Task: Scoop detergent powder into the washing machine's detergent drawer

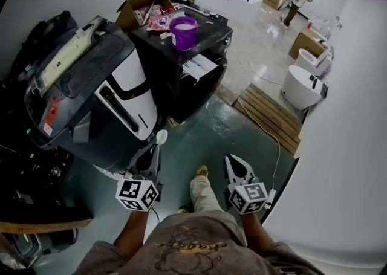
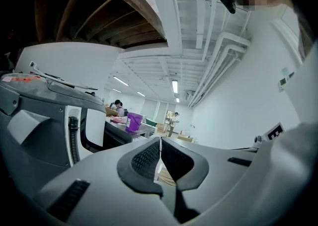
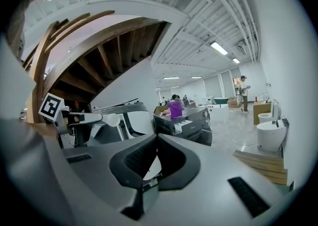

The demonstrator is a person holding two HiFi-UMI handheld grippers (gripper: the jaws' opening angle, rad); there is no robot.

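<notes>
- A big grey-and-white machine (image 1: 115, 86) fills the near left, just beside the person.
- A black washing machine (image 1: 181, 83) stands farther off, behind it and to the right; a pale drawer (image 1: 198, 64) sticks out of its front.
- A slatted wooden platform (image 1: 269, 116) lies on the floor to the right, well apart from both machines.
- A purple tub (image 1: 184, 32) sits on the black washing machine's top, far from both grippers.
- The left gripper (image 1: 155, 150) is held near the person's body, its jaws pinched on the thin handle of a white scoop (image 1: 161, 137), whose round bowl juts past the tips.
- The right gripper (image 1: 231, 160) hangs just beside it, jaws pressed together with nothing between them.
</notes>
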